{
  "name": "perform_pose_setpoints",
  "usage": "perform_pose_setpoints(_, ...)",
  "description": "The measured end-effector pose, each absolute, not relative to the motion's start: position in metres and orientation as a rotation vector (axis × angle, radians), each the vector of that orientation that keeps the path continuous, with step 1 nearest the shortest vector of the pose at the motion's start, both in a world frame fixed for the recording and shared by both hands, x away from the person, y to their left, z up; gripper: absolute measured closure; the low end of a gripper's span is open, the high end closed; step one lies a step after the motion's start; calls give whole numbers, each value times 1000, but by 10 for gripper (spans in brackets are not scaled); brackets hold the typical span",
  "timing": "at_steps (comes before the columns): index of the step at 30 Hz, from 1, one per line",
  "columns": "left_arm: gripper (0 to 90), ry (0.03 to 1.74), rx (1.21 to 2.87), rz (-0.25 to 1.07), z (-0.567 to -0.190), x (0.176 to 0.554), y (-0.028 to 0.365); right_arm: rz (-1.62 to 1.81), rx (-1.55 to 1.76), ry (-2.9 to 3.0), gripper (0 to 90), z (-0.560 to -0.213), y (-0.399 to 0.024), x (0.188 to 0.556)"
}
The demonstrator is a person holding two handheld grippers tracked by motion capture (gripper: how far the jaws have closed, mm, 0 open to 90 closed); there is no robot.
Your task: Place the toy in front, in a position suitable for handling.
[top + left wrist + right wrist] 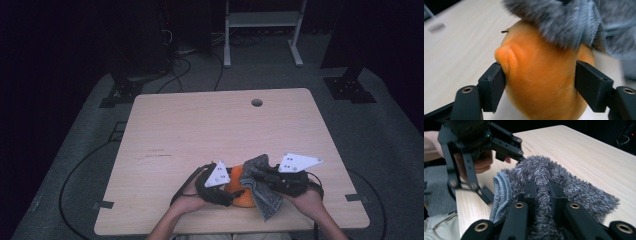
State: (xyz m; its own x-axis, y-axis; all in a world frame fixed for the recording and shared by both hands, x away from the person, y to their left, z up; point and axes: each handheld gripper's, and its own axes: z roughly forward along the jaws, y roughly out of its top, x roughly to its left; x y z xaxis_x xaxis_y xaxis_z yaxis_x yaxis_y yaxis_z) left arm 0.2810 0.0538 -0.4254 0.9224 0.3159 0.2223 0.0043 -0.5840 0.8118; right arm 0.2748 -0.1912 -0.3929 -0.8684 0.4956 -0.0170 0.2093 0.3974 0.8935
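An orange rounded fruit-like thing (243,200) (544,80) sits near the table's front edge between the jaws of my left gripper (238,193) (540,82). Both black pads press its sides. A fluffy grey cloth (262,192) (574,20) (584,190) drapes over the top and right side of the orange thing. My right gripper (253,176) (544,190) is shut on a fold of this cloth, coming in from the right. In the right gripper view the left gripper's fingers (506,146) reach down behind the cloth, which hides the orange thing there.
The light wooden table (200,130) has a round cable hole (256,102) near its far edge. Behind the table stand a white frame (262,20) and dark stand feet (350,87). Cables (175,70) lie on the grey floor. Both hands work close to the front edge.
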Motion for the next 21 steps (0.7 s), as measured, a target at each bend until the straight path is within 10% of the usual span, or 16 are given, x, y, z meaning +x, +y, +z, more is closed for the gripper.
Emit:
perform_pose_setpoints(4,167,288,2154,359,-426,284,57,1484,640,2367,790,-405,-187,276)
perform_pose_setpoints(12,301,361,2166,320,-432,292,64,1497,726,2320,789,-418,-212,277)
perform_pose_setpoints(21,181,435,2099,153,-428,301,72,1495,778,2293,790,-429,-222,267)
